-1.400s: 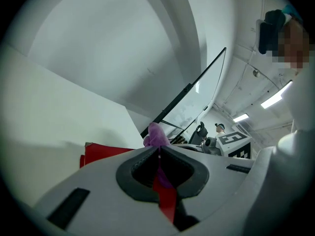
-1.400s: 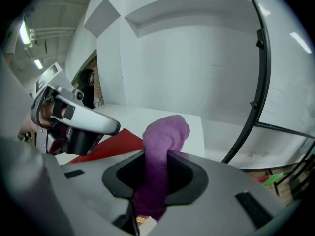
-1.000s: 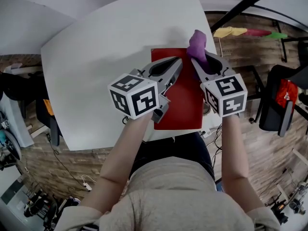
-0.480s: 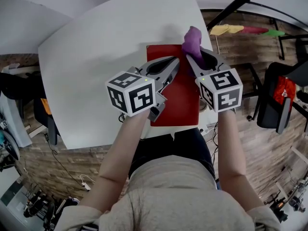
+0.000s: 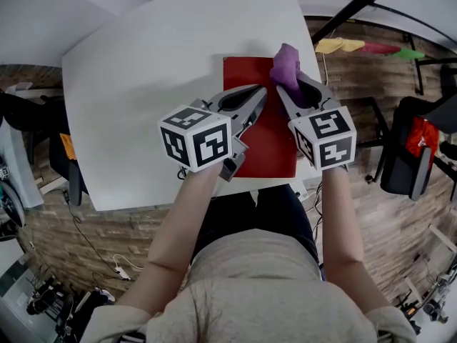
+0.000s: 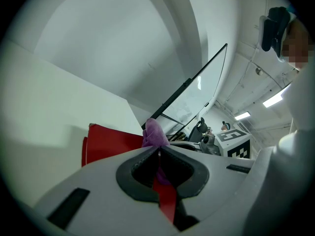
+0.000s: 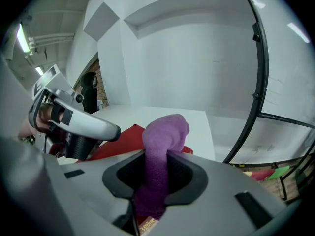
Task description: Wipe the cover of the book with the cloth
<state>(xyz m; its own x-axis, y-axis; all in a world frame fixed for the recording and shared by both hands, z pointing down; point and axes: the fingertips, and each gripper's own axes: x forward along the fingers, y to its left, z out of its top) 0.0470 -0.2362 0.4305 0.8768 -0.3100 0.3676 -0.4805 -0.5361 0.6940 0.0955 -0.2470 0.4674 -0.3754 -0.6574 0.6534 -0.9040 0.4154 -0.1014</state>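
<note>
Resting on the white table (image 5: 143,84), the red book (image 5: 275,145) lies flat beneath both jaw pairs; stiff, probably stable. Purple cloth (image 5: 287,64), soft and light, bulges ahead of the right gripper (image 5: 285,84), clenched mid-fold. Left gripper (image 5: 263,91): jaws closed, empty.

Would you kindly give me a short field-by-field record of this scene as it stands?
surface: white table
book: red, closed, flat near the table's right front edge
cloth: purple, bunched, over the book's far right corner
right tongs: shut on the cloth
left tongs: shut, holding nothing, above the book's left part
cloth touching cover: cannot tell
</note>
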